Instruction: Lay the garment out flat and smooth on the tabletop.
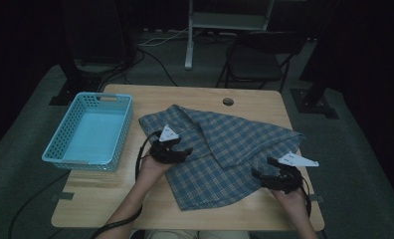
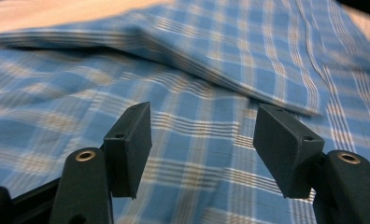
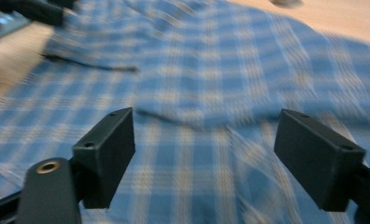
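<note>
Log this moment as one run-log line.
left tongs: open over plaid cloth | right tongs: open, at cloth's right edge | basket: empty

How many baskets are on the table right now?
1: the blue basket sits at the table's left edge, beside the plaid cloth.

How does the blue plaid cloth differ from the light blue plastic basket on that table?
The blue plaid cloth lies flat and partly folded mid-table, between both tools; the light blue plastic basket stands rigid and empty at the left edge. The cloth is checked, the basket plain with perforated walls. Both are blue and rest on the wooden table.
</note>
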{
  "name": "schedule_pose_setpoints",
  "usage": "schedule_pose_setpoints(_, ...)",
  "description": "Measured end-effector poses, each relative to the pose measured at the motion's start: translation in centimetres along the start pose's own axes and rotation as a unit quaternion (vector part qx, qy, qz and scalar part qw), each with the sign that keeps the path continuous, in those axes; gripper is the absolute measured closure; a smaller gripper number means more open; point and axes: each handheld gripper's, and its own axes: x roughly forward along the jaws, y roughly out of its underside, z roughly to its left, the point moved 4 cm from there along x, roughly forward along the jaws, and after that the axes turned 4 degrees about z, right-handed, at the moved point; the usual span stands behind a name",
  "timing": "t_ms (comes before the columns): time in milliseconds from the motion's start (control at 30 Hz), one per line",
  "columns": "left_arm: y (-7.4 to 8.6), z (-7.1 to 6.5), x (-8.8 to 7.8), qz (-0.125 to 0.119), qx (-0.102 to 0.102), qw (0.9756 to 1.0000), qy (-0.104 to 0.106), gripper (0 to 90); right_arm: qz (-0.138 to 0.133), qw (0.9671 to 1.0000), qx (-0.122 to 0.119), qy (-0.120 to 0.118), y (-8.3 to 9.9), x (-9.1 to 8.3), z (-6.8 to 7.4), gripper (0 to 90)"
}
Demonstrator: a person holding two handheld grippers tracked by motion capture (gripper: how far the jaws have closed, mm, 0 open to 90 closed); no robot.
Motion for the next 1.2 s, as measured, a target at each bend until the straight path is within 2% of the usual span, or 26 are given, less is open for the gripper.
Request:
schedule_pose_setpoints(100, -0.2, -1.4, 1.6, 0.022, 0.026, 0.9994, 0.007, 38.1, 0.004, 0.9994, -0.029, -0.016, -1.8, 1.2, 1.9, 21.9)
schedule_pose_setpoints(167, -0.4, -2.1, 2.5, 0.031, 0.034, 0.9989, 0.011, 38.1, 0.019, 0.9977, -0.063, -0.014, -2.6, 2.4, 3.1, 22.5)
schedule_pose_setpoints(300, -0.7, -3.1, 3.7, 0.042, 0.047, 0.998, 0.012, 38.0, 0.053, 0.9936, -0.099, -0.016, -2.8, 5.2, 4.2, 22.7)
schedule_pose_setpoints(367, -0.6, -3.4, 4.2, 0.048, 0.05, 0.9972, 0.026, 38.0, 0.065, 0.9919, -0.107, -0.023, -2.7, 6.2, 4.5, 22.8)
schedule_pose_setpoints(400, -0.6, -3.4, 4.4, 0.052, 0.053, 0.997, 0.023, 38.1, 0.071, 0.9904, -0.115, -0.027, -2.7, 6.8, 4.8, 23.2)
schedule_pose_setpoints(467, -0.6, -3.4, 4.9, 0.058, 0.059, 0.9964, 0.014, 38.0, 0.082, 0.9876, -0.132, -0.021, -2.6, 7.6, 5.2, 24.9)
schedule_pose_setpoints(567, -0.6, -3.4, 5.7, 0.069, 0.057, 0.996, 0.007, 38.1, 0.101, 0.9841, -0.145, -0.016, -2.4, 8.9, 5.3, 27.1)
schedule_pose_setpoints(667, -0.4, -3.2, 6.7, 0.078, 0.058, 0.9953, 0.0, 38.1, 0.129, 0.9803, -0.15, 0.003, -2.0, 10.0, 4.9, 30.5)
schedule_pose_setpoints(733, -0.3, -2.9, 7.0, 0.075, 0.048, 0.9961, 0.001, 38.1, 0.149, 0.9762, -0.155, 0.023, -1.7, 10.6, 4.4, 35.6)
schedule_pose_setpoints(767, -0.3, -2.8, 7.1, 0.074, 0.046, 0.9962, 0.001, 38.3, 0.147, 0.9775, -0.149, 0.025, -1.9, 10.6, 4.2, 43.3)
schedule_pose_setpoints(833, -0.3, -2.7, 7.1, 0.068, 0.042, 0.9968, -0.004, 41.9, 0.147, 0.9757, -0.158, 0.039, -2.2, 10.4, 3.6, 53.1)
schedule_pose_setpoints(867, -0.3, -2.5, 7.1, 0.066, 0.039, 0.9971, -0.006, 44.2, 0.144, 0.9759, -0.159, 0.042, -2.3, 10.3, 3.4, 60.6)
schedule_pose_setpoints(967, -0.3, -2.0, 7.0, 0.055, 0.026, 0.998, -0.017, 57.6, 0.136, 0.9778, -0.152, 0.049, -3.0, 9.8, 2.7, 78.0)
schedule_pose_setpoints(1067, -0.2, -1.8, 6.9, 0.049, 0.026, 0.998, -0.029, 70.6, 0.126, 0.9811, -0.134, 0.06, -3.5, 9.3, 2.0, 84.0)
schedule_pose_setpoints(1133, -0.1, -1.9, 6.8, 0.05, 0.044, 0.9972, -0.035, 82.3, 0.12, 0.9835, -0.115, 0.071, -4.0, 8.9, 1.1, 85.4)
schedule_pose_setpoints(1200, 0.0, -1.9, 6.8, 0.048, 0.044, 0.9973, -0.032, 84.9, 0.119, 0.984, -0.108, 0.076, -4.1, 8.7, 0.7, 85.5)
